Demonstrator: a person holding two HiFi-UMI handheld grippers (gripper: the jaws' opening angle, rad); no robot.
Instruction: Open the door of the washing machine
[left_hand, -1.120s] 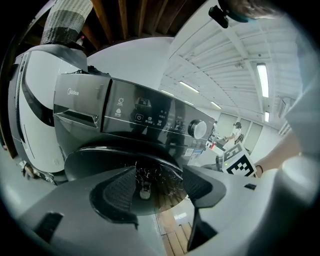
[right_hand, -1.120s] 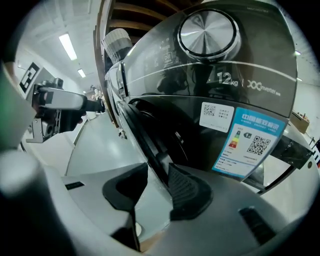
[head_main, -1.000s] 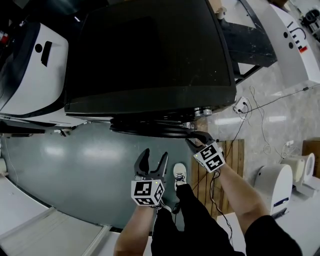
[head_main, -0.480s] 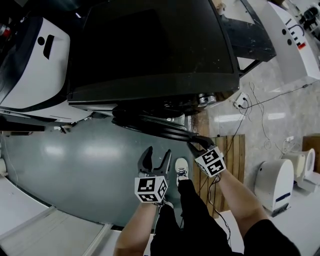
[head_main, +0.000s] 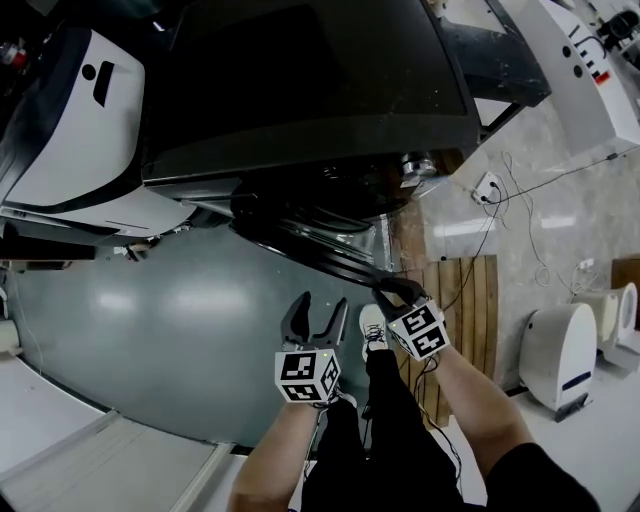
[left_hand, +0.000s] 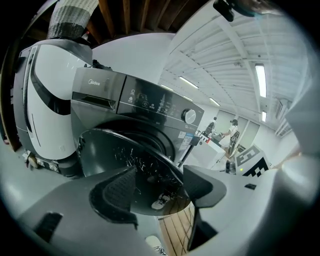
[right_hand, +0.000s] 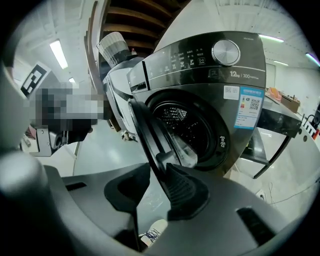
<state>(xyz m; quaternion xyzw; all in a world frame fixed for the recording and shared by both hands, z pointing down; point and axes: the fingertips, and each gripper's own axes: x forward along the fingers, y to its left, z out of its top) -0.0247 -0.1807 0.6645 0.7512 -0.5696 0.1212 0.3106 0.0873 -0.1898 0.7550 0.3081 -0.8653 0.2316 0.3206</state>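
Tightening on the door (head_main: 310, 255) rim, the right gripper (head_main: 390, 292) is swinging it wider off the washing machine (head_main: 300, 90) — the left gripper (head_main: 321, 305) is idling, jaws apart and empty.

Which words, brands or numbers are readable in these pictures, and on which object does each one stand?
"Midea": detergent drawer of the washing machine, left gripper view.
"12kg": front panel under the knob, right gripper view; print after it blurred.
Too small to read: control panel labels, blue sticker.

Grey floor (head_main: 150, 320) carries a washing machine (head_main: 300, 90) and wooden pallet (head_main: 455, 300).
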